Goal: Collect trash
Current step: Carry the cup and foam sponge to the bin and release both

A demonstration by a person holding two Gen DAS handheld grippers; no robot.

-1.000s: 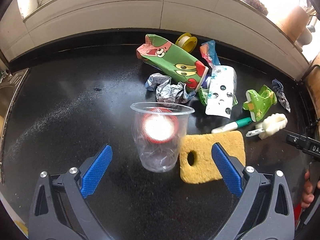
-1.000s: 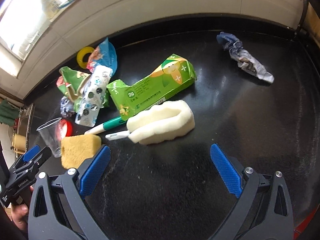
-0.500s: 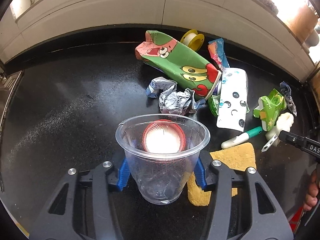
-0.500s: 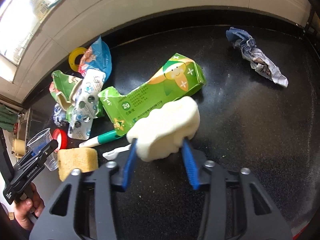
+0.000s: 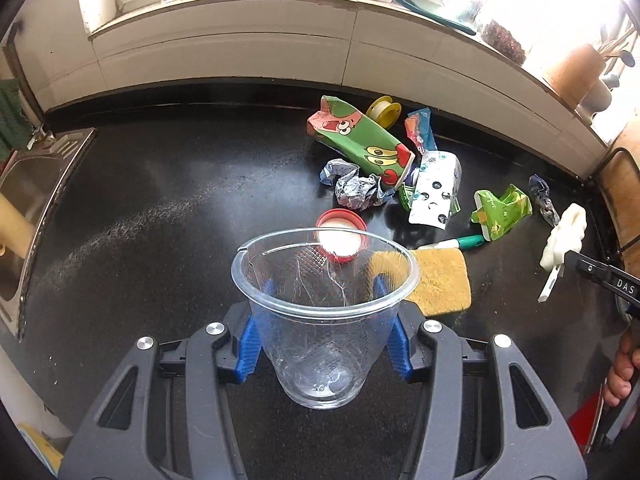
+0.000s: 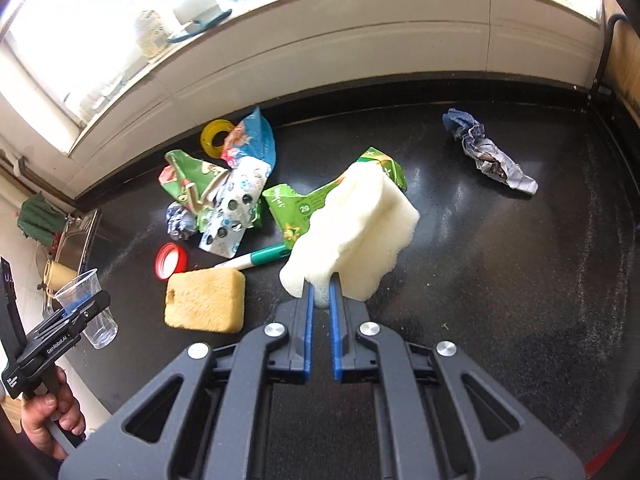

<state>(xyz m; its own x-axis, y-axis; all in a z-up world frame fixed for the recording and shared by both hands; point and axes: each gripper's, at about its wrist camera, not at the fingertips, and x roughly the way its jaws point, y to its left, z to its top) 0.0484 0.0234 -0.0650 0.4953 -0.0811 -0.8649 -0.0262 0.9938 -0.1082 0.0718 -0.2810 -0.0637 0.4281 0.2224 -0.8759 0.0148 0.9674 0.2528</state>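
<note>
A clear plastic cup, upright and empty, sits clamped between the blue pads of the left gripper, lifted off the black counter. A white foam sponge head on a plastic stem, squeezed thin where the right gripper pinches it, juts forward and up from those fingertips.

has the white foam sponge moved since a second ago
Yes. The white foam sponge lay on the counter beside the green pen; now it is lifted above it, pinched in the right gripper.
</note>
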